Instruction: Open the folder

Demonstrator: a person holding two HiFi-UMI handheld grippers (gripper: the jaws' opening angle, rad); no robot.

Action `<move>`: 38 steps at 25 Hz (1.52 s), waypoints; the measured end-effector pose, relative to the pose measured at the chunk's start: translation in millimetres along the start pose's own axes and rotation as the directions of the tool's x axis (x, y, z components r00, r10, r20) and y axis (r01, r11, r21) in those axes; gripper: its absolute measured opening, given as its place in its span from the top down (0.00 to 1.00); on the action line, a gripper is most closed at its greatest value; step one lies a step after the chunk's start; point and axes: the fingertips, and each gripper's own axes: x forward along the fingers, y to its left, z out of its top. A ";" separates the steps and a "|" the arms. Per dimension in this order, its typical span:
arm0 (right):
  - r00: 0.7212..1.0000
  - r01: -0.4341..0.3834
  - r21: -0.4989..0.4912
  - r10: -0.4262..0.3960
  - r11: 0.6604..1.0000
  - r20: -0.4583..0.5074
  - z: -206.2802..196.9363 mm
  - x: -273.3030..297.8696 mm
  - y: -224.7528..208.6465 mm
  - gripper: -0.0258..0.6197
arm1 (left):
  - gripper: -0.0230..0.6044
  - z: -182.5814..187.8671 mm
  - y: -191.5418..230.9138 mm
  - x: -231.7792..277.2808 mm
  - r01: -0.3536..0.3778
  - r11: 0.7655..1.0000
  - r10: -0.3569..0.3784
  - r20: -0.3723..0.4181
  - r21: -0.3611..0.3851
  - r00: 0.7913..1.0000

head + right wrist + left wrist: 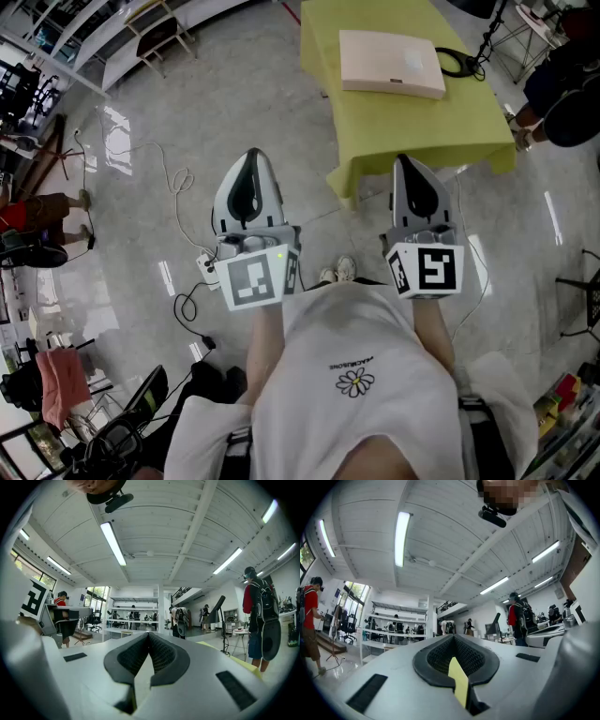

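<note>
A closed pale pink folder [389,64] lies flat on a table draped in yellow cloth [412,131], far ahead in the head view. My left gripper [253,157] and right gripper [409,161] are held close to my body over the floor, well short of the table. Both point forward, roughly level. In the left gripper view the left gripper [453,637] has its jaws together with nothing between them. The right gripper [149,634] in its own view is likewise shut and empty. Neither gripper view shows the folder; a corner of the yellow cloth [234,660] shows at the right.
A black cable loop [457,63] lies on the table beside the folder. White cables [178,183] and a power strip [206,267] trail across the glossy floor at the left. A chair [159,33] stands far left. A person with a backpack [258,616] stands near the table.
</note>
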 end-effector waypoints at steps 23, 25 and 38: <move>0.996 -0.075 0.004 0.075 0.997 -0.047 -29.4 35.6 2.3 0.94 | 0.94 -16.6 32.5 14.8 -0.104 0.993 0.104 -0.001 -0.064 0.995; 0.997 -0.062 -0.001 0.062 0.998 -0.055 -38.1 49.7 0.4 0.94 | 0.94 -22.9 41.5 27.2 -0.099 0.993 0.100 0.009 -0.067 0.995; 0.993 -0.013 -0.025 0.010 1.000 -0.116 -57.9 174.4 -12.9 0.94 | 0.94 -60.6 102.6 153.1 -0.051 0.994 0.052 0.007 -0.102 0.999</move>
